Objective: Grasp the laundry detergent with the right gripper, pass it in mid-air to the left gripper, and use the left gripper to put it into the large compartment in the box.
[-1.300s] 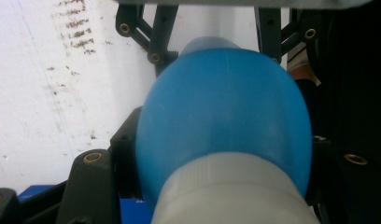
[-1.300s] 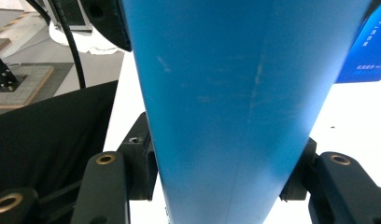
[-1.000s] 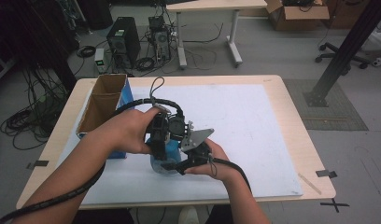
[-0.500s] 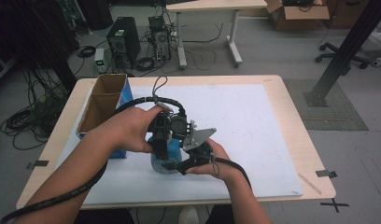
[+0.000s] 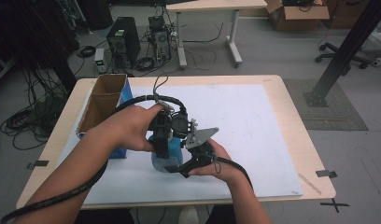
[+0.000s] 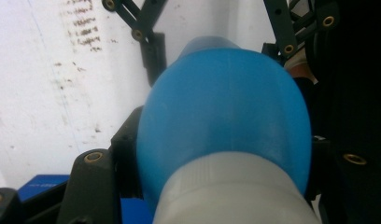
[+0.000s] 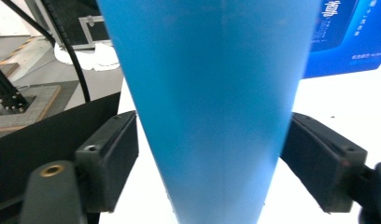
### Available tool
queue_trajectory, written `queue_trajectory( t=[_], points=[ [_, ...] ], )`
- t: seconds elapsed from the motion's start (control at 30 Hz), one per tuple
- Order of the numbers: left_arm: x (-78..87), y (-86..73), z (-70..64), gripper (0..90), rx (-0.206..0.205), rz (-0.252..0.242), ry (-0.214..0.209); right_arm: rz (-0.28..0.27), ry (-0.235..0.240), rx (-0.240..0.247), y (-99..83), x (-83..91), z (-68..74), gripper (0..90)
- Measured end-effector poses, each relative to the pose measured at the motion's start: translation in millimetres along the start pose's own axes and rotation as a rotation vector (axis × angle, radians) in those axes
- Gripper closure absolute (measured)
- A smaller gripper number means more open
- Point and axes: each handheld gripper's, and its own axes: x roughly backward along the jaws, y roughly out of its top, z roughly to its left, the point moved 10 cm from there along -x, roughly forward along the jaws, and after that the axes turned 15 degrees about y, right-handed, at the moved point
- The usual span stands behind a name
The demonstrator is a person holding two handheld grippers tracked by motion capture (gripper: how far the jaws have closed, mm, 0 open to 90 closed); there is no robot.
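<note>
A blue bottle (image 5: 164, 159) with a pale grey cap (image 6: 235, 191) stands on the white mat near the table's front, between both hands. My left gripper (image 5: 163, 136) comes down from above; in the left gripper view its jaws hug the blue bottle (image 6: 226, 107) at cap and shoulder, left gripper (image 6: 221, 140) shut on it. My right gripper (image 5: 178, 168) reaches in low from the right. In the right gripper view, the right gripper (image 7: 216, 158) has its pads (image 7: 109, 156) pressed on both sides of the bottle's blue body (image 7: 212, 93).
An open cardboard box (image 5: 102, 100) with blue printed sides (image 7: 342, 37) stands at the left of the white mat (image 5: 244, 116). The right half of the mat is bare. Computers and cables lie on the floor beyond the table.
</note>
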Motion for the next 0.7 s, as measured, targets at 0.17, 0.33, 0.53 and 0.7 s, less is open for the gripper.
queue_trajectory(
  t=[0.17, 0.33, 0.53, 0.7],
  points=[
    [1.2, 0.7, 1.7, 38.2, 0.009, -0.004, 0.000, 0.000, -0.007, -0.014, -1.4, 0.9, -0.8, 12.6],
    [2.4, 0.8, 2.3, 38.2, 0.010, -0.012, 0.005, -0.002, -0.004, -0.022, -0.3, 3.4, -0.2, 9.2],
    [3.0, 1.1, 3.2, 38.2, 0.009, -0.008, 0.006, -0.002, 0.009, -0.029, 0.4, 5.3, 1.0, 1.7],
    [4.6, 1.0, 4.9, 38.2, 0.031, 0.003, 0.007, 0.000, 0.011, -0.026, 0.8, 10.2, 1.6, 0.0]
  ],
)
